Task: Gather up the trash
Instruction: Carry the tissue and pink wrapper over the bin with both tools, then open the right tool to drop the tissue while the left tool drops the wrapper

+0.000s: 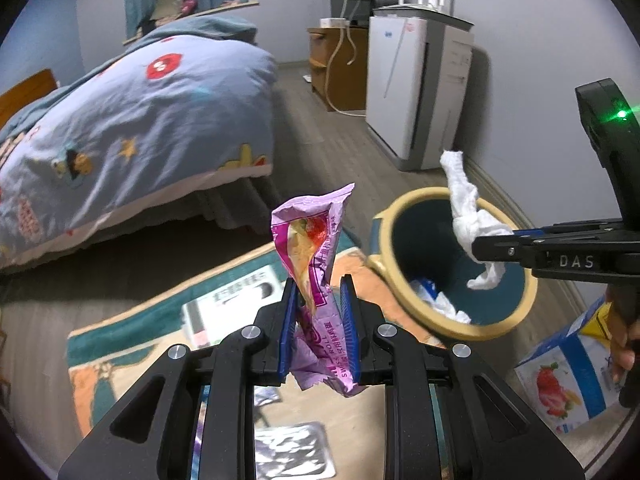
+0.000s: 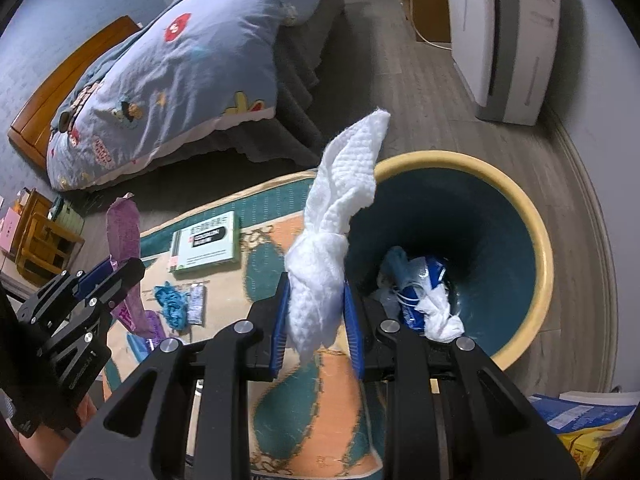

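**Both grippers loaded beside the bin**

We hold both grippers angled down toward the floor. Largest in the room is the bed (image 1: 132, 120), with its blue patterned quilt, at the left of both views. Below it lies the rug (image 2: 280, 400), teal and orange, and at the rug's right end stands the bin (image 2: 536, 240), cream-rimmed with a dark teal inside. The bin already holds crumpled white and blue trash (image 2: 424, 300).

Pose and grip:

1. The left gripper (image 1: 318, 316) is clenched on a pink wrapper (image 1: 312, 248). The wrapper stands up between the blue pads and sticks out above and below them. This gripper sits over the rug, left of the bin.
2. The right gripper (image 2: 316, 312) is clenched on a white tissue (image 2: 340, 216), twisted at its middle. The tissue rises above the pads and hangs over the bin's near-left rim.

Differences between the views:

- The left view shows the right gripper from the side, at the frame's right edge, with the tissue over the bin's mouth. It also shows our hand (image 1: 622, 344) on that gripper's handle, a strawberry carton (image 1: 568, 384) on the floor at lower right, and a silver foil pack (image 1: 292, 456) below the left gripper.
- The right view shows the left gripper from the side at lower left, wrapper in its pads. It also shows a green box (image 2: 206, 246) and a blue glove (image 2: 172, 304) on the rug.
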